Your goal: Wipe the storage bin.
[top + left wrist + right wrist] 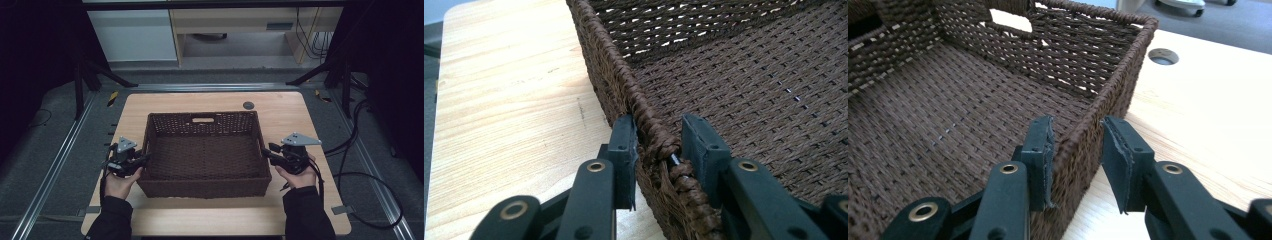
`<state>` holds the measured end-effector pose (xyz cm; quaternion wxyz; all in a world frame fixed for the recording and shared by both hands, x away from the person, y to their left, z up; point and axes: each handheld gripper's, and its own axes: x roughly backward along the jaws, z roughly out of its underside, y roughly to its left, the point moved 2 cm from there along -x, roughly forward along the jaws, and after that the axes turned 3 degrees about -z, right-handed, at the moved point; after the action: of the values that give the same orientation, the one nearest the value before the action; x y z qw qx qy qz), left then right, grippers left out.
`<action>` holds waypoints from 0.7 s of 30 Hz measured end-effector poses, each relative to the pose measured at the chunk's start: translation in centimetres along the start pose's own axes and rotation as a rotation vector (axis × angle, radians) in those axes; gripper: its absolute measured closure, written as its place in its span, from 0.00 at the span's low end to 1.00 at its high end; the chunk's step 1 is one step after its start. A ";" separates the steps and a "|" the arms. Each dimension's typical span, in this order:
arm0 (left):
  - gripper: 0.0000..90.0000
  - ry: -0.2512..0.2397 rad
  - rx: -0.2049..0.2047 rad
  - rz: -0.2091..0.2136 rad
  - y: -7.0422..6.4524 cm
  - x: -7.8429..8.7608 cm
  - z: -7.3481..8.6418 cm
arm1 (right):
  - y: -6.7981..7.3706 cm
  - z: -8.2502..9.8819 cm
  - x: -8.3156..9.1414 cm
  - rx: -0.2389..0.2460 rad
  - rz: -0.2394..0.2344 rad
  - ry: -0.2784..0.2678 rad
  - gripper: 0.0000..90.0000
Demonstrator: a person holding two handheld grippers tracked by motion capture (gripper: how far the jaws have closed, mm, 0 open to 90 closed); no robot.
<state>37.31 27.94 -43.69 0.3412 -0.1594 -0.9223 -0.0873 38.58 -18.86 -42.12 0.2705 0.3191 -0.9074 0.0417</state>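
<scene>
Now my left claw (658, 145) straddles the left wall of the dark brown woven rectangular basket (205, 187) at mid-frame on the light wooden counter (280, 107), pinching its rim; my right claw (1077, 150) straddles the right wall, jaws slightly apart.

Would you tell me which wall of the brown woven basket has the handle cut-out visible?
The far wall of the brown woven basket, opposite the person; the side walls beside the fingers look solid.

The basket (205, 152) sits mid-desk (150, 215); the left tool (144, 159) straddles its nine-o'clock rim, the right tool (265, 152) its three-o'clock rim.
</scene>
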 end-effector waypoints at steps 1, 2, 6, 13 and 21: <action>0.75 0.000 -0.001 0.001 0.0 0.0 0.0 | 0.0 0.0 -0.2 -0.005 -0.005 -0.001 0.73; 0.75 0.003 -0.005 0.000 0.1 0.1 0.0 | 0.1 0.1 -0.4 -0.006 -0.011 0.000 0.74; 0.75 0.002 0.001 0.003 0.3 0.4 0.3 | 0.8 0.1 -0.7 0.010 -0.021 0.007 0.81; 0.75 -0.002 0.031 0.011 1.2 1.7 1.6 | 2.4 0.4 -0.3 0.024 -0.062 0.026 0.82; 0.75 -0.001 0.018 0.009 1.5 1.6 1.6 | 1.8 -0.1 0.4 0.009 -0.047 -0.031 0.71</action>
<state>35.73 30.18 -43.78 0.3426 -0.1606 -0.9224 -0.0774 37.28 -17.65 -41.68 0.2559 0.3421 -0.9035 0.0348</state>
